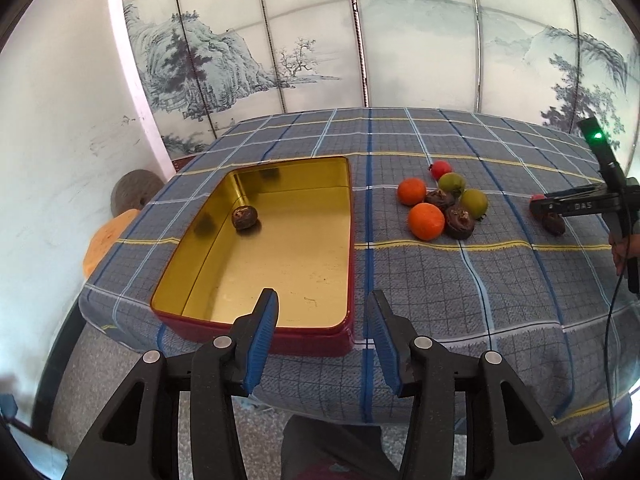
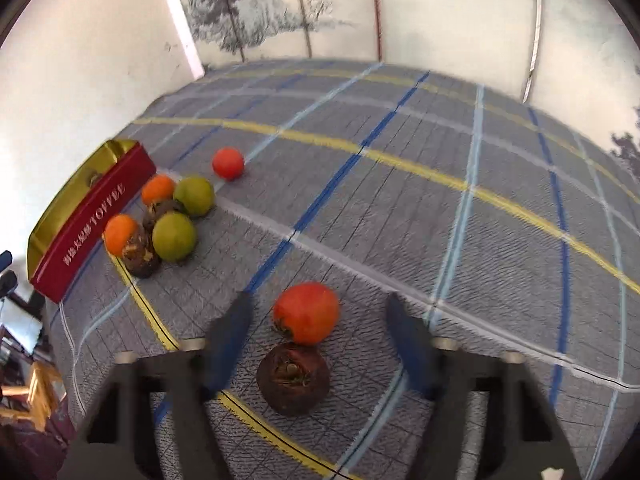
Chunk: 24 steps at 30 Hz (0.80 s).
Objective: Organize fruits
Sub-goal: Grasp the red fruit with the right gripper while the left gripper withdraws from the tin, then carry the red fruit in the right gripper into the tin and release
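A red tin with a gold inside lies on the checked tablecloth and holds one dark brown fruit. My left gripper hovers open over the tin's near rim with nothing between its fingers. Right of the tin is a cluster of two oranges, two green fruits, dark fruits and a small red fruit. My right gripper is blurred. It stands open around a red fruit and a dark brown fruit, and its pads touch neither.
A painted folding screen stands behind the table and a white wall is on the left. A hand holds the right gripper, and its cable hangs over the table's right edge. The tin's red side faces the cluster.
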Motion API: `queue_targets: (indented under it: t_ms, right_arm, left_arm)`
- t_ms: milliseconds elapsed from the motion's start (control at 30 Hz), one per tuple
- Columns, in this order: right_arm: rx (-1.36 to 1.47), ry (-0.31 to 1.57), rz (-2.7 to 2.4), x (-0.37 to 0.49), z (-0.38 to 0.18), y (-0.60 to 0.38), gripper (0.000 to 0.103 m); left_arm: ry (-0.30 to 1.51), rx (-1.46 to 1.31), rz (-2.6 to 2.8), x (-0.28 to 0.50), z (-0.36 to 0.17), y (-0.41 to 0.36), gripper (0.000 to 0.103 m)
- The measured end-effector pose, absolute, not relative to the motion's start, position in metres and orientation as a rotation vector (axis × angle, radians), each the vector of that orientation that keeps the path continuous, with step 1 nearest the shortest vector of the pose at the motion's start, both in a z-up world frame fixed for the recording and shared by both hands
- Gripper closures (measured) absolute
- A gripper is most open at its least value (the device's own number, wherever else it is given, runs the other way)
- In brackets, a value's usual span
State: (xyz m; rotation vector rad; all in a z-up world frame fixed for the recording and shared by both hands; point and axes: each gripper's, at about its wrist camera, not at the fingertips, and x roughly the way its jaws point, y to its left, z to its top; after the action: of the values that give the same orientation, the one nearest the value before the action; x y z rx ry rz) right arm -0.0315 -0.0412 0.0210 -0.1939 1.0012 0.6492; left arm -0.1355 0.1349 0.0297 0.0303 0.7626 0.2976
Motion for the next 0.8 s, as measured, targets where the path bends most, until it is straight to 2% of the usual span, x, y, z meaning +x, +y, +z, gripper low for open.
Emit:
queue_targets:
  t_ms: [100, 267, 467, 633, 733, 800]
  right_arm:
    - [-0.199, 1.008, 0.636, -0.029, 0.020, -0.039, 0.073]
    - [-0.192, 0.962, 0.689, -0.043, 0.045, -0.026, 0.073]
    - [-0.205, 0.859, 0.905, -0.068, 0.101, 0.046, 0.073]
    - [-0.232, 0.854, 1.067, -0.078, 0.112, 0.128, 0.073]
    - [-0.277, 0.882, 1.132, -0.082, 0.103, 0.180, 0.073]
    - [-0.308, 0.910, 1.150, -0.081, 0.092, 0.212, 0.073]
  left_arm:
    - [0.765, 0.027, 0.291, -0.137, 0.029, 0.136, 0.055]
    - [0.749, 0.005, 0.288, -0.140, 0.032, 0.140, 0.055]
    - [0.716, -0.036, 0.323, -0.150, 0.042, 0.155, 0.053]
    - [0.710, -0.030, 0.377, -0.157, 0.046, 0.170, 0.048]
    - [0.714, -0.030, 0.419, -0.160, 0.048, 0.181, 0.037]
    - [0.722, -0.041, 0.433, -0.161, 0.050, 0.189, 0.035]
